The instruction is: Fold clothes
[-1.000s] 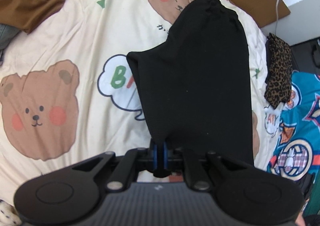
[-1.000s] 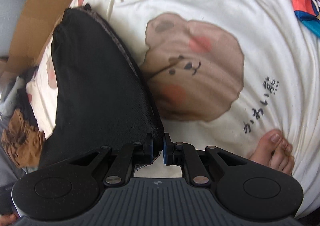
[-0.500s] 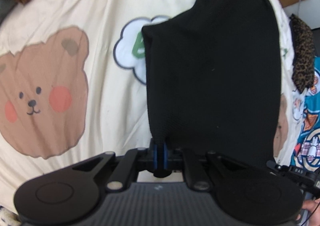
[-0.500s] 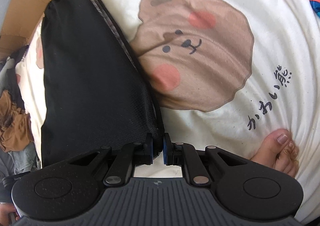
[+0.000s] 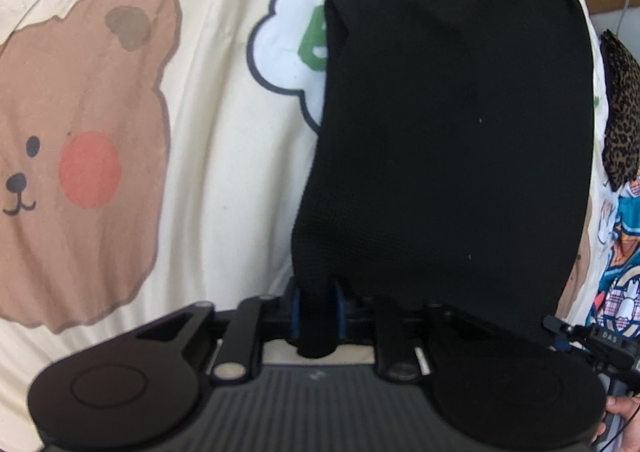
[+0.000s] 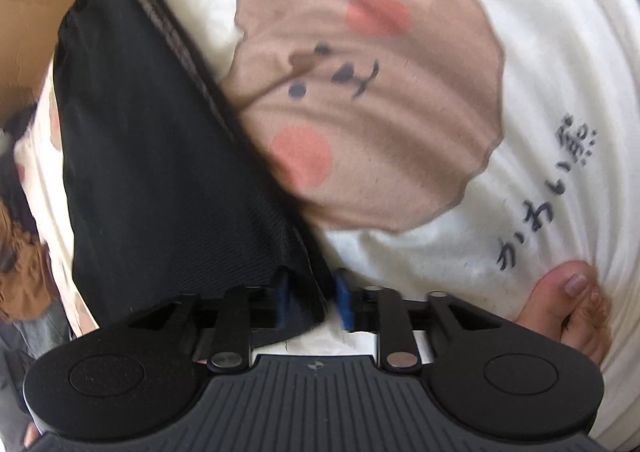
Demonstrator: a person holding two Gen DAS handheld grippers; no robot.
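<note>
Left wrist view shows my left gripper [image 5: 318, 302] clamped on a bunched corner of the black garment [image 5: 448, 156], which runs straight away from my fingers, long axis pointing ahead and a little right, draped over the cream bear-print bedspread [image 5: 224, 172]. Its far end reaches past the green-lettered cloud print [image 5: 288, 52], which it half covers; its right side hides the bedspread beneath, and how many layers lie there I cannot tell. A leopard-print cloth [image 5: 620, 112] lies apart on the right. Right wrist view shows my right gripper [image 6: 314, 300] with its blue pads parted and the other near corner of the black garment [image 6: 160, 156] lying between them, touching the left pad [image 6: 283, 296]; whether it grips I judge doubtful. Here the garment stretches ahead and left, beside the bear face print [image 6: 368, 92]. Motion blur softens this view. A bare foot [image 6: 572, 308] rests on the bedspread to the right.
</note>
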